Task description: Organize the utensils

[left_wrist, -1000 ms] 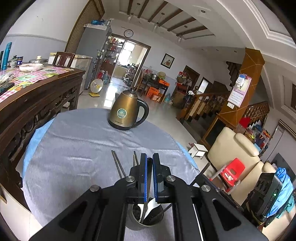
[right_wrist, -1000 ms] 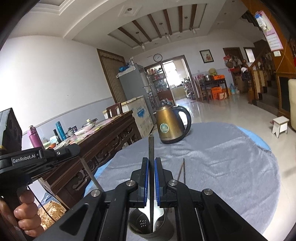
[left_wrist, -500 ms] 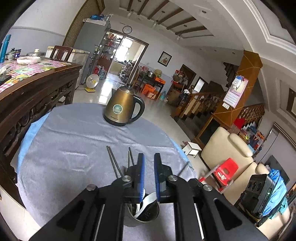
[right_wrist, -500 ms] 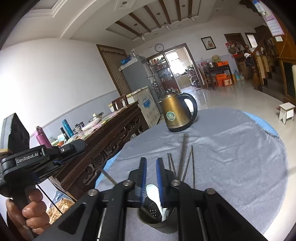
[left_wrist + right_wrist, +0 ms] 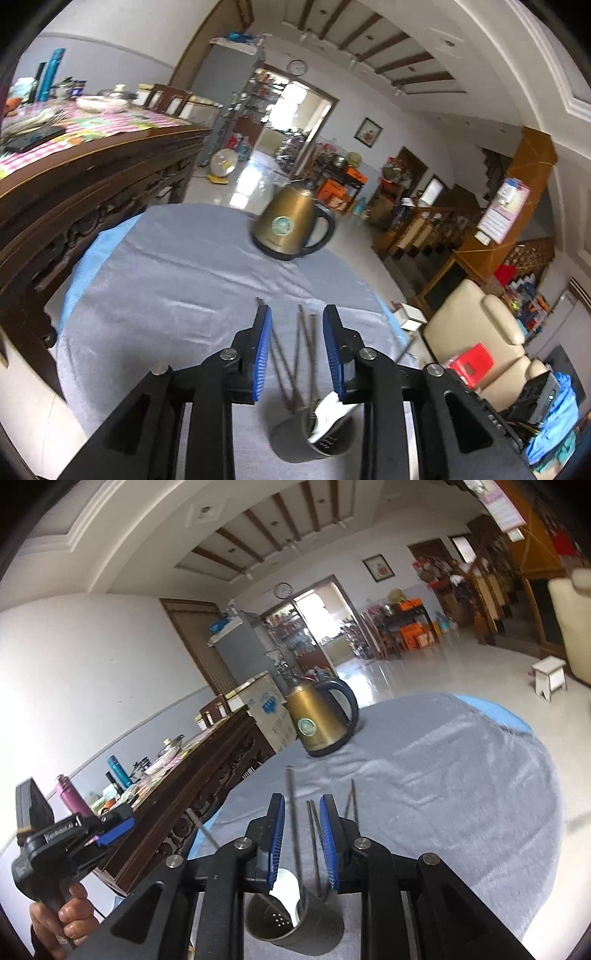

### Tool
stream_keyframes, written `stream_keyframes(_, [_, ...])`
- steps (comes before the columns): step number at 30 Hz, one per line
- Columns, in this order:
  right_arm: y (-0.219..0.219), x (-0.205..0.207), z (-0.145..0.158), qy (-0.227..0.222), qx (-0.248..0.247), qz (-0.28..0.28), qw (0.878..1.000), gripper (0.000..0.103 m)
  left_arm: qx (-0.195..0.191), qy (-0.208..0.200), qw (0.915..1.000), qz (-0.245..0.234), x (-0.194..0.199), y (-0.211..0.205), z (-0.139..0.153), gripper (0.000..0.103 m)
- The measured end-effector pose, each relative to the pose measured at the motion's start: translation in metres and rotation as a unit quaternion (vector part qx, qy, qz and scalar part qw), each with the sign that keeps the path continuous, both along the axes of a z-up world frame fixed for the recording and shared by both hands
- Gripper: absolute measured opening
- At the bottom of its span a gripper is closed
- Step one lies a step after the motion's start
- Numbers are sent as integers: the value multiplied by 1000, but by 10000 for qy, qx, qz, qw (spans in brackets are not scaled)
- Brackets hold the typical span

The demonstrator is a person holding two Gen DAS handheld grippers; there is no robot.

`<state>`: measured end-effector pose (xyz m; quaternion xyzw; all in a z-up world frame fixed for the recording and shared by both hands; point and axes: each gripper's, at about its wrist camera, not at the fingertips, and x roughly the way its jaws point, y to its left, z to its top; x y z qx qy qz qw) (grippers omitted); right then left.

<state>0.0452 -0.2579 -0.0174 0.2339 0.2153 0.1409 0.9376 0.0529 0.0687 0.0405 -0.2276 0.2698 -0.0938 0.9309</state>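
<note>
Round tabletop [image 5: 177,266], covered in grey cloth, is filling the lower half of both wrist views. A gold kettle [image 5: 291,229] is standing at the far side, well apart from the work area and playing no part.

Near edge: a metal utensil cup [image 5: 295,923] is sitting upright on the cloth, directly below and between the two tools. It is already holding a white spoon [image 5: 286,890] leaning against the rim and a bundle of metal chopsticks [image 5: 295,834]. The chopsticks are standing nearly upright with their long axis running away from the cameras, fanning slightly toward the kettle.

Right hand-held gripper [image 5: 302,805] is hovering just above the cup mouth, blue pads spread apart, nothing between them under pressure; chopstick shafts are passing through the gap without being pinched. Left hand-held gripper [image 5: 297,321] is likewise spread wide and empty, the same shafts showing in its gap, cup [image 5: 314,439] just below and slightly right of its centre line. In the right view the left tool [image 5: 74,834] is showing off to the side, held in the person's fist.

Judgement: the utensils in sight are looking stowed. Both tools are equally near the cup; any coming move is turning on lifting straight back along the chopstick axis, so the pads are not snagging the shafts and tipping the cup. No loose utensil is visible on the cloth, though motion blur is softening the near edge.
</note>
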Motion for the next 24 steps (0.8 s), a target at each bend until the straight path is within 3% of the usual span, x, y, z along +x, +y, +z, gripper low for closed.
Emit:
stream_keyframes(9, [-16,15,-19,426,200,-108,9988,22,296,565,9972,386,20,10,-35,39])
stream_keyframes(12, [-20,16,-26,551,267,-132,9980,30,416,709,9956,458,25,12,-46,39])
stream_keyframes(20, [-20,20,-33,672,248,-186,9973,32,941,908,9889,710,26,11,-55,40])
stream_keyframes(24, [-18,21,-34,690,213,-172,9972,32,1226,861,9854,812,23,8,-54,48])
